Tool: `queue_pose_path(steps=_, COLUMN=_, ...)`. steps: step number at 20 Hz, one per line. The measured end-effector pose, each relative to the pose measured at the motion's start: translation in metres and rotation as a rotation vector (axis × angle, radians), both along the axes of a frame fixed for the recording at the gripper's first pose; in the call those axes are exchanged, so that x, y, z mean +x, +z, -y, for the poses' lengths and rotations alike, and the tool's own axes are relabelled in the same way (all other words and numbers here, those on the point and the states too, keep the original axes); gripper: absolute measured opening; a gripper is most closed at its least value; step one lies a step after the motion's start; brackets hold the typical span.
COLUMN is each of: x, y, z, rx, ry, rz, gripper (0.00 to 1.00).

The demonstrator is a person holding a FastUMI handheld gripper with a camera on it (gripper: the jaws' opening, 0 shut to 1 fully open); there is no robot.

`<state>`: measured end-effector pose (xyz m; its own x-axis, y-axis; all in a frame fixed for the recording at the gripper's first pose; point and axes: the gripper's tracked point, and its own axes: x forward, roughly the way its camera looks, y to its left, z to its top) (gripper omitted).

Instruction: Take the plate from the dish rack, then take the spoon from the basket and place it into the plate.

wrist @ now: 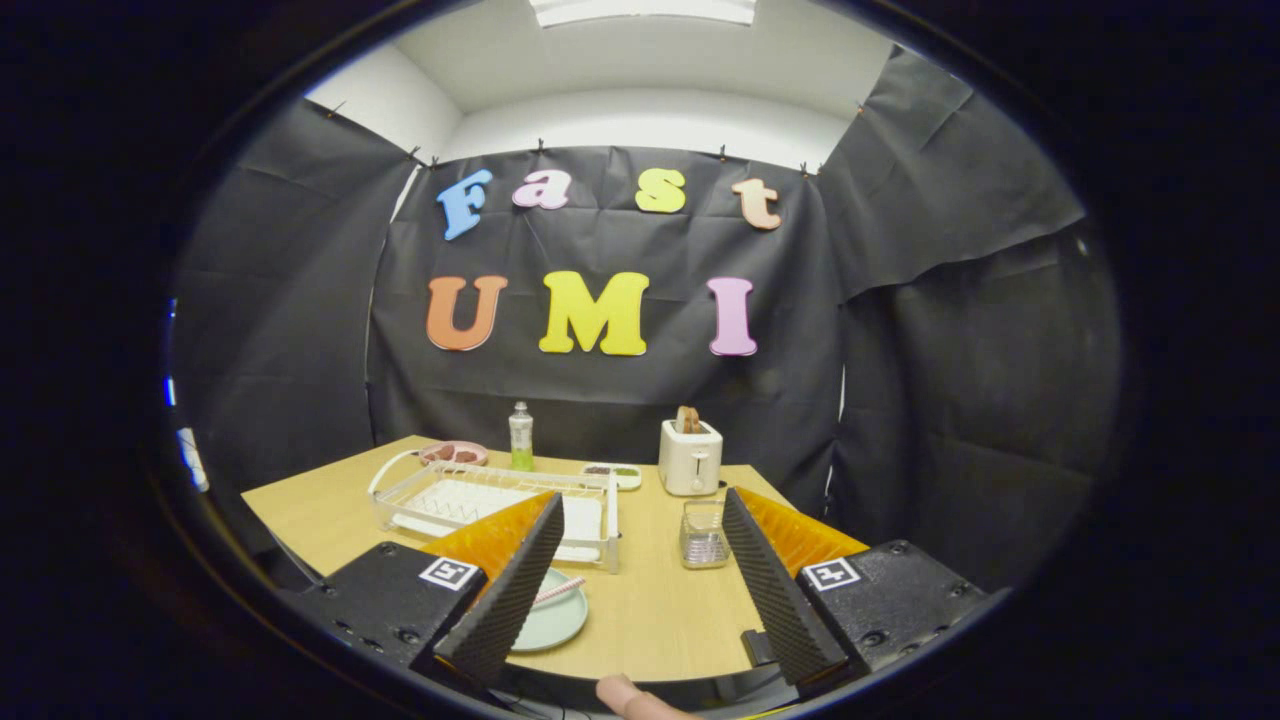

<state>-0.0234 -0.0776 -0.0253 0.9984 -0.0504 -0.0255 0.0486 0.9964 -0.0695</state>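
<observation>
A wooden table point(660, 610) stands in a black-draped booth. The gripper point(640, 590) hovers above its near edge, jaws wide apart and holding nothing. A pale green plate point(556, 615) lies on the table just in front of the white dish rack point(500, 500), partly hidden by the left finger, with a pink-handled spoon point(560, 590) resting in it. Right of the rack sits a small clear basket point(704, 535). Behind the rack stand a green bottle point(520, 437), a pink dish point(455, 454) and a white toaster point(690, 455).
</observation>
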Motion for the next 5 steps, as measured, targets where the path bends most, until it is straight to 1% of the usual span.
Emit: queue_pose_path(steps=5, x=-0.001, y=-0.0024, z=-0.002, rx=-0.003, ry=0.005, rz=0.001, gripper=1.0)
